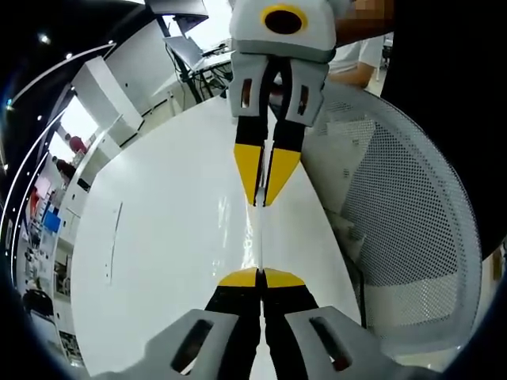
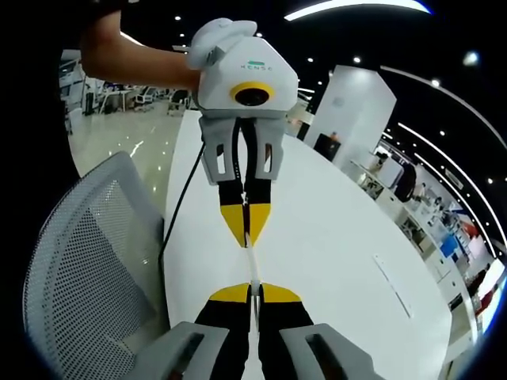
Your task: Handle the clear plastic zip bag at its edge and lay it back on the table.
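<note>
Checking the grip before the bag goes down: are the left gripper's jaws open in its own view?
No. The left gripper has its yellow-tipped jaws pressed together on the bag.

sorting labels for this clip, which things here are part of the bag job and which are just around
Part of the job:
- clear zip bag, stretched edge-on
- left tongs, shut on it
- right tongs, shut on it
- white table

Just around:
- mesh chair
- black cable
</note>
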The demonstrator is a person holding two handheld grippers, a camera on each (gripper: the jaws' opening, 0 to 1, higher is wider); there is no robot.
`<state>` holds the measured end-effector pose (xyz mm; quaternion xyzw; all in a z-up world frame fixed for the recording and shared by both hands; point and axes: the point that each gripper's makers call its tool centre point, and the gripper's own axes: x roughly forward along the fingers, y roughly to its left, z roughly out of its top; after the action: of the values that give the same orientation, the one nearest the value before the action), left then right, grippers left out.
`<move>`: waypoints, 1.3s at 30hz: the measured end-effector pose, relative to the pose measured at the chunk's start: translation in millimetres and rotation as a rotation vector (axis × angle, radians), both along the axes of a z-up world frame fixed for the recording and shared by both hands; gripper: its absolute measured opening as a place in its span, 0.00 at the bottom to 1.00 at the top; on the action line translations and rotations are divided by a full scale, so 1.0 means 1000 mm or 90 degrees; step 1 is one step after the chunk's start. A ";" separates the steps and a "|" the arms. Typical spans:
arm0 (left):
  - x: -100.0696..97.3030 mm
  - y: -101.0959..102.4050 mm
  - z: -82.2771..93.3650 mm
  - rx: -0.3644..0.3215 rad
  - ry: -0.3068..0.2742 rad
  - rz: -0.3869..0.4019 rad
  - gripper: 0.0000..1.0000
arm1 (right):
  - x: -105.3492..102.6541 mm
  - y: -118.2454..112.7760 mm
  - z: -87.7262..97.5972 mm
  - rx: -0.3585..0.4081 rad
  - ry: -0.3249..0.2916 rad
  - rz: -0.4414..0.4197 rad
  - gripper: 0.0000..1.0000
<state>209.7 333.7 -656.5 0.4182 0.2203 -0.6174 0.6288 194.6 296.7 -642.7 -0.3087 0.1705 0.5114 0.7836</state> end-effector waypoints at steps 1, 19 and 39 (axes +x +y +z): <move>0.000 0.000 0.000 0.000 0.000 -0.001 0.00 | 0.000 0.000 0.000 0.000 0.000 0.000 0.00; -0.003 0.004 0.002 0.001 -0.002 0.007 0.00 | -0.001 0.002 0.001 0.003 0.000 0.007 0.00; -0.002 0.003 0.002 -0.001 -0.001 0.004 0.00 | -0.001 -0.002 0.001 0.010 0.003 0.001 0.00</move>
<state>207.3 336.2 -654.5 0.4172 0.2205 -0.6155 0.6313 193.2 295.0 -641.5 -0.3015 0.1681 0.5141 0.7852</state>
